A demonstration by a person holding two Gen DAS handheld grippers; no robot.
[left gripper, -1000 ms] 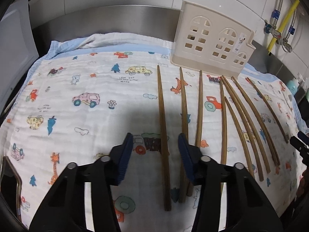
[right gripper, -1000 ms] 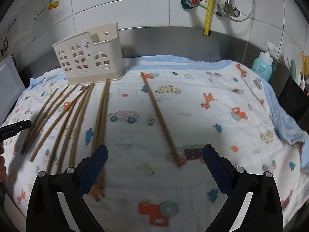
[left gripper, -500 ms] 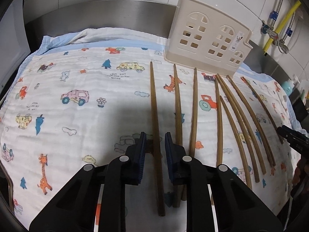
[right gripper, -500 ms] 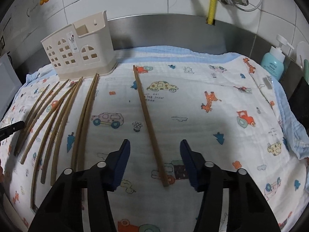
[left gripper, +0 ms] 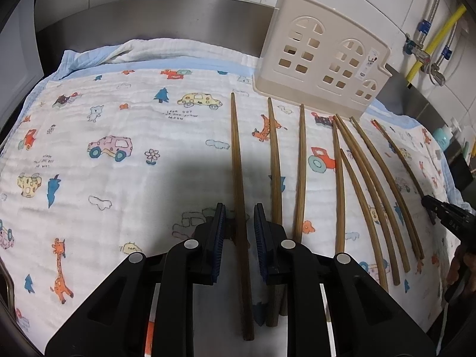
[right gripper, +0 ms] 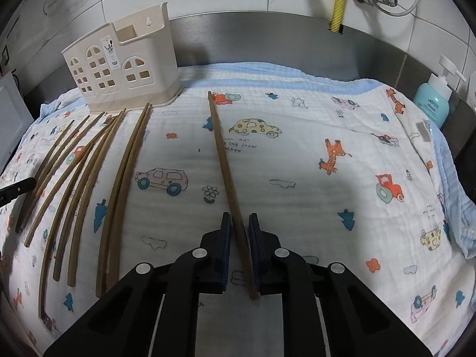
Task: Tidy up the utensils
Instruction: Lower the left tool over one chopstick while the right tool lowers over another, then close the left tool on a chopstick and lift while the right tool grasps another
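Observation:
Several brown wooden chopsticks lie side by side on a cartoon-print cloth (left gripper: 119,178), in front of a cream house-shaped utensil holder (left gripper: 324,56) standing at the back. My left gripper (left gripper: 239,217) straddles the leftmost chopstick (left gripper: 236,154) near its thick end. Its jaws are narrow, with a slim gap on each side of the stick. My right gripper (right gripper: 239,223) straddles the lone rightmost chopstick (right gripper: 221,154). Its jaws are closing and the pads stand a hair off the wood. Both sticks lie flat on the cloth.
The other chopsticks (right gripper: 128,163) fan out between the two grippers, their tips near the holder (right gripper: 119,71). A steel wall runs behind the cloth. At the far right are a teal soap bottle (right gripper: 433,101) and a yellow hose (right gripper: 339,0).
The left jaws narrowed from wide around the leftmost chopstick, then held. The right gripper moved in over the lone chopstick and its jaws came from fully wide to nearly touching it.

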